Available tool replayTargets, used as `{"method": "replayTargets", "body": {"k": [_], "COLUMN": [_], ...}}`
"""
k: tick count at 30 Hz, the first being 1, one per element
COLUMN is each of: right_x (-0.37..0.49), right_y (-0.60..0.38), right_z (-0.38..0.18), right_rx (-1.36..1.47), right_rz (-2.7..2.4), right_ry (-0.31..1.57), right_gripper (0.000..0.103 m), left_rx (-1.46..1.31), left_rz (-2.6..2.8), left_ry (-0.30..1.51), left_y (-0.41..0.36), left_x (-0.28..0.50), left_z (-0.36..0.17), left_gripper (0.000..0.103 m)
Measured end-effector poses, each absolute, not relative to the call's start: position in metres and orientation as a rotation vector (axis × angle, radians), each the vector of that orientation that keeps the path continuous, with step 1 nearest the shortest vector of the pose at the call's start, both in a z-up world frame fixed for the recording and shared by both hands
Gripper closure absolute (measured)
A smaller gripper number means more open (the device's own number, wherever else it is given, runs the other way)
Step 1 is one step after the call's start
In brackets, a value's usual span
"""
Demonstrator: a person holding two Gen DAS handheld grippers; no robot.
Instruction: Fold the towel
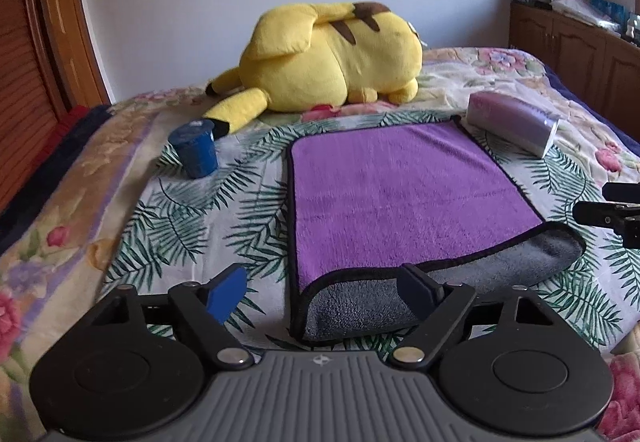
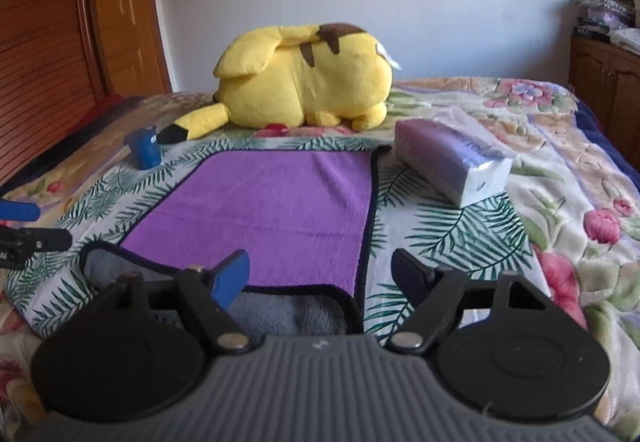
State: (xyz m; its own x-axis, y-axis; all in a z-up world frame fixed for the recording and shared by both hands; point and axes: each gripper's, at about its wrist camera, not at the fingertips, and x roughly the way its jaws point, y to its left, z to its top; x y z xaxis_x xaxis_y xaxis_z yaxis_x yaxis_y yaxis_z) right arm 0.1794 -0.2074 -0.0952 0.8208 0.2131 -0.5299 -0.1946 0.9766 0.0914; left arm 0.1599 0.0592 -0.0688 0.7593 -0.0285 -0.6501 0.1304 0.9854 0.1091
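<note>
A purple towel (image 1: 400, 198) with a black hem and grey underside lies folded over on the bed; its grey lower layer shows along the near edge. It also shows in the right wrist view (image 2: 272, 210). My left gripper (image 1: 326, 294) is open and empty, just above the towel's near left corner. My right gripper (image 2: 324, 276) is open and empty, above the towel's near right corner. The right gripper's fingers show at the right edge of the left wrist view (image 1: 608, 210). The left gripper's fingers show at the left edge of the right wrist view (image 2: 24, 226).
A yellow plush toy (image 1: 332, 58) lies behind the towel. A blue cup (image 1: 194, 148) stands to the towel's far left. A tissue pack (image 1: 512, 120) lies at its far right. A leaf-print cloth (image 1: 192, 218) covers the floral bedspread. A wooden cabinet (image 1: 580, 42) stands at right.
</note>
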Motion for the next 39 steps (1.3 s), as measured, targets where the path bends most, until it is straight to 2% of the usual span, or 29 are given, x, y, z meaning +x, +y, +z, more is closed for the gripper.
{"method": "replayTargets", "body": {"k": [8,13,21,26,31,35,39], "right_x": [0.194,0.200,0.211,0.215,0.215,0.215,0.215], "right_y": [-0.203,-0.203,-0.206,-0.210,-0.210,-0.207,-0.208], "right_z": [-0.111,-0.119,-0.131,-0.136,-0.137,-0.137,-0.137], "right_rx": [0.011,0.009,0.037,0.057,0.061,0.046,0.044], "right_rz": [0.247,0.245,0.255,0.261,0.273,0.286,0.293], "right_ry": [0.659,0.684,0.743,0.778,0.799,0.812,0.819], "right_gripper": [0.028,0.031,0.037,0.041,0.047,0.053,0.064], "left_rx": [0.139,0.137,0.122,0.103,0.087,0.086,0.088], "left_rz": [-0.108,-0.116,-0.127,-0.123,-0.123,-0.131,-0.136], "left_ry": [0.764,0.781,0.832,0.856,0.871,0.874,0.870], "left_y": [0.065,0.066,0.069,0.073,0.073,0.072,0.071], "left_x": [0.181,0.188,0.191,0.192,0.190,0.189,0.188], "left_z": [-0.089,-0.096,-0.111,-0.118,-0.123,-0.124,-0.123], "left_gripper": [0.032,0.034,0.045,0.047,0.051,0.060,0.069]}}
